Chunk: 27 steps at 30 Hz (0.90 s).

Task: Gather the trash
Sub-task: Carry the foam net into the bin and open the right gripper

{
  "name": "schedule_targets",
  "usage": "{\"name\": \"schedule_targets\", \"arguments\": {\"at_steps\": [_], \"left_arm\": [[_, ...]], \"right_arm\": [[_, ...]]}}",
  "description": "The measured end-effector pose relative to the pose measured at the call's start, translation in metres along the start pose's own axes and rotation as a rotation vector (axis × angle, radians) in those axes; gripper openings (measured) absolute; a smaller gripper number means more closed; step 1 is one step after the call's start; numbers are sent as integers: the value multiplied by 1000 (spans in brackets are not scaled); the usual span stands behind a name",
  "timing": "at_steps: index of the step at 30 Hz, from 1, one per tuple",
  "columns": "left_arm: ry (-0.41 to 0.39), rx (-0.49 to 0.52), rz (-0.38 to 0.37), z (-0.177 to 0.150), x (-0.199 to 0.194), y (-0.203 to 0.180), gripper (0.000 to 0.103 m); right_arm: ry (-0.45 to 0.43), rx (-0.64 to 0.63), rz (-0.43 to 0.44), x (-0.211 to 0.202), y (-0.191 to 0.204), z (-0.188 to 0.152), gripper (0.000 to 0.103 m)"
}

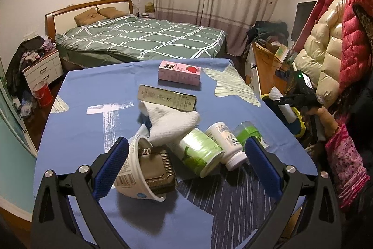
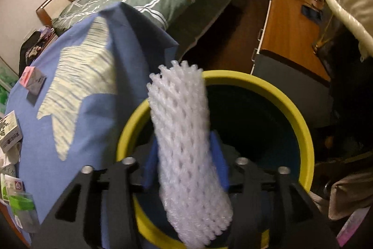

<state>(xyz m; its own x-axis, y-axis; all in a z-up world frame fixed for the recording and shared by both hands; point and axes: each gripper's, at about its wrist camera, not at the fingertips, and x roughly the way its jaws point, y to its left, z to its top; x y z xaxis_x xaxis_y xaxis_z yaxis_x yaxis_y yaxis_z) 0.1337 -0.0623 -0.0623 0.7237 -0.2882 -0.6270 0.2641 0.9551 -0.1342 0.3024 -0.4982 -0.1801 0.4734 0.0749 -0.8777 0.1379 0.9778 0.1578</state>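
Note:
Trash lies on the blue-clothed table [image 1: 93,90]: a pink milk carton [image 1: 179,72], a flat olive box [image 1: 166,98], a crumpled white towel [image 1: 172,120], a tipped white paper bowl [image 1: 130,176] with a foil tray [image 1: 156,169] inside, a green-white cup [image 1: 200,153], a white pill bottle [image 1: 227,144] and a green container [image 1: 250,132]. My left gripper [image 1: 186,165] stands open over the bowl and cup, its left pad beside the bowl. My right gripper [image 2: 184,146] points down over the yellow-rimmed bin [image 2: 291,104]. A white foam net [image 2: 179,104] stands loose and unsqueezed between its parted pads.
The bin [image 1: 298,123] stands just off the table's right edge. Behind it are a wooden cabinet [image 2: 291,34] and hanging puffer coats [image 1: 326,39]. A green-quilted bed [image 1: 144,39] lies beyond the table. A nightstand [image 1: 44,69] and a red bucket [image 1: 43,93] are at left.

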Motion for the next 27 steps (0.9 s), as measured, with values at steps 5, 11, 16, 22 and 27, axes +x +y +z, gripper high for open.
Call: {"name": "schedule_targets", "arguments": {"at_steps": [5,11,16,22,27], "left_arm": [[14,8,0,0,5,-2,98],[32,15,16,-7,6,3,98],[49,4,22,-14,10,12,98],[49,-1,20,-17,11,16,98],[52,1,14,-17,11,17,98]], "right_arm": [[3,28,-2,-2,-8,-3,55],[-36,6,9,-18,2,-16,60],[-30,15,-17,-18,1,-15,62],[-42,79,49,-28,-10,-13,77],[-59,52,-2,-40,-5,-9,81]]}}
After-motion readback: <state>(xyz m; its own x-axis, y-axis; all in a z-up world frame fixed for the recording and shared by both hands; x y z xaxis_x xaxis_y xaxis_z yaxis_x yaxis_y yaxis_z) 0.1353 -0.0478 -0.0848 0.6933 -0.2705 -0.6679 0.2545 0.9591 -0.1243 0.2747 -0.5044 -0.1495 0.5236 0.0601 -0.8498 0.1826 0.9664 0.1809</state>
